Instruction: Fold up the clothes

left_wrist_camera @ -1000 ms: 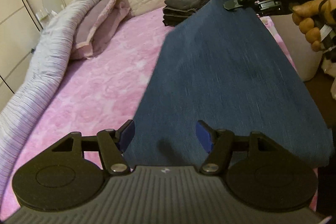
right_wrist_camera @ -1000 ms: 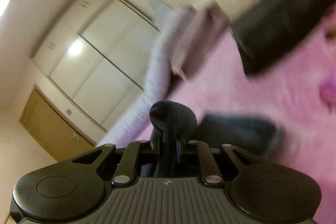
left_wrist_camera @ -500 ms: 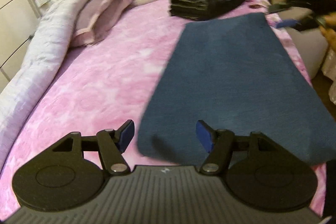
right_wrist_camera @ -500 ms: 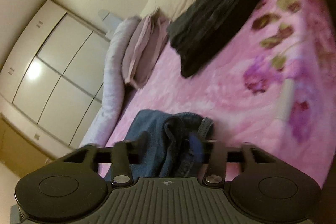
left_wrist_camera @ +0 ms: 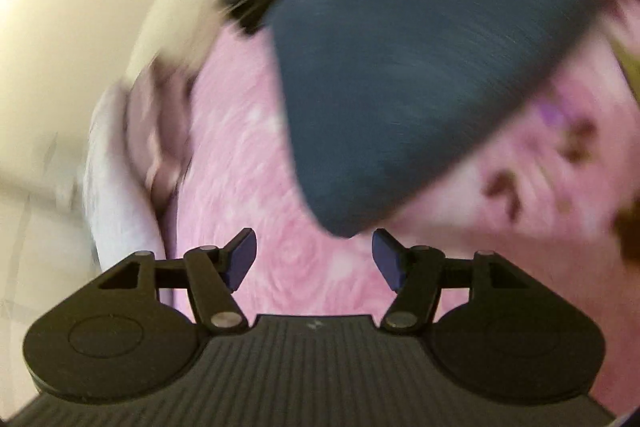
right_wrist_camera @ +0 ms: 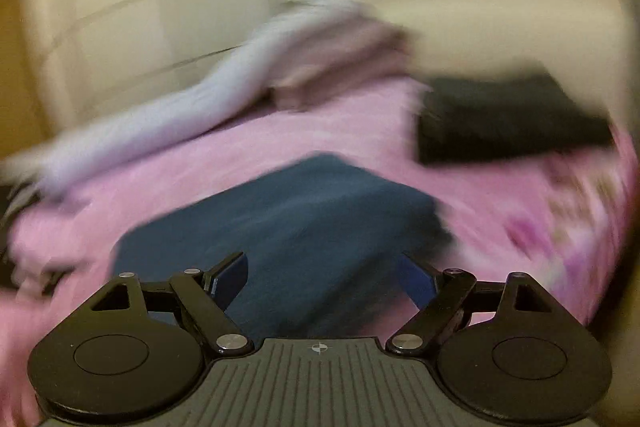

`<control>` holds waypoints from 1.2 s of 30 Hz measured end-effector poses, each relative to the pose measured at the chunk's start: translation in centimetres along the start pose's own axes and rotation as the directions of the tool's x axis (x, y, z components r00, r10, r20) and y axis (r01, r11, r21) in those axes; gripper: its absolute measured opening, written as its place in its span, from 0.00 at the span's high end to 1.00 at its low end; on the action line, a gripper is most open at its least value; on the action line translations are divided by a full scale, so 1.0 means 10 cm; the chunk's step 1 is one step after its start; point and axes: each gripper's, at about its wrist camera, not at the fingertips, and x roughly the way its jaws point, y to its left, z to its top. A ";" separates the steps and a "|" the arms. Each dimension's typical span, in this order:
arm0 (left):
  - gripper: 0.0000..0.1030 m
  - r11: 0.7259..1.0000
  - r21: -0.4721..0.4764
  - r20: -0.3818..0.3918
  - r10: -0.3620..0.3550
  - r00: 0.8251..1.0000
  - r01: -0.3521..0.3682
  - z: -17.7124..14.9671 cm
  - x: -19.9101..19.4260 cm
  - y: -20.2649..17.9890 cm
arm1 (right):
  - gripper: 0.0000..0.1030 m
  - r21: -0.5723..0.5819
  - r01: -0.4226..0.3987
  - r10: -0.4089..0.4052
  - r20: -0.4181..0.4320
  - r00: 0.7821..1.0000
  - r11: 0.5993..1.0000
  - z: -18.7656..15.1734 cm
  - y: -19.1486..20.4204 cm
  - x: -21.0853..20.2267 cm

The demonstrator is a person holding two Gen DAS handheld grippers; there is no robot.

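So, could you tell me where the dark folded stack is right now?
In the right wrist view, the dark folded stack sits far right on the pink bedspread, beyond the blue garment.

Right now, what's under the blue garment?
The blue garment lies flat on the pink bedspread, which shows all around it. Whatever sits beneath the cloth is covered. Both tongs, left and right, are open and empty.

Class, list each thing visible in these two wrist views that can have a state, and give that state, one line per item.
left gripper: open, holding nothing.
right gripper: open, holding nothing.
blue denim garment: lying flat on the pink bedspread, released.
dark clothes: folded in a stack near the head of the bed.
grey-lilac blanket: bunched along the bed's far side.
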 end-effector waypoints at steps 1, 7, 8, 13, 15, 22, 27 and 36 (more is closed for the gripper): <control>0.40 0.998 0.059 0.014 0.001 1.000 -0.002 0.02 0.04 -0.08 | 0.18 -0.101 -0.058 0.056 -0.025 0.998 0.993 -0.03 0.24 -0.04; 0.41 0.944 0.319 0.148 0.036 0.988 -0.083 0.00 0.32 -0.41 | 0.18 -0.586 -0.209 0.104 -0.207 0.973 0.783 -0.54 1.41 -0.03; 0.41 0.929 0.355 0.176 0.042 0.983 -0.103 -0.03 0.36 -0.43 | 0.19 -0.643 -0.194 0.066 -0.217 0.974 0.741 -0.64 1.52 0.01; 0.47 0.889 0.438 0.238 0.028 0.971 -0.133 -0.11 0.44 -0.42 | 0.24 -0.398 -0.137 0.129 -0.047 0.991 0.907 -0.47 1.18 -0.24; 0.55 0.891 0.439 0.235 0.014 0.972 -0.119 -0.14 0.44 -0.41 | 0.24 -0.226 -0.127 0.123 -0.029 0.992 0.966 -0.45 0.82 -0.13; 0.62 0.912 0.401 0.196 0.004 0.981 -0.084 -0.10 0.41 -0.40 | 0.21 0.363 -0.063 0.074 -0.014 0.997 0.930 -0.44 -0.47 0.35; 0.63 0.925 0.375 0.190 -0.007 0.982 -0.066 -0.11 0.39 -0.35 | 0.20 0.717 -0.009 0.037 -0.023 0.999 0.697 -0.42 -1.39 0.69; 0.69 0.964 0.261 0.122 0.021 0.992 -0.052 -0.13 -0.04 -0.37 | 0.64 0.687 -0.171 0.194 0.045 0.980 0.706 0.00 -1.54 1.03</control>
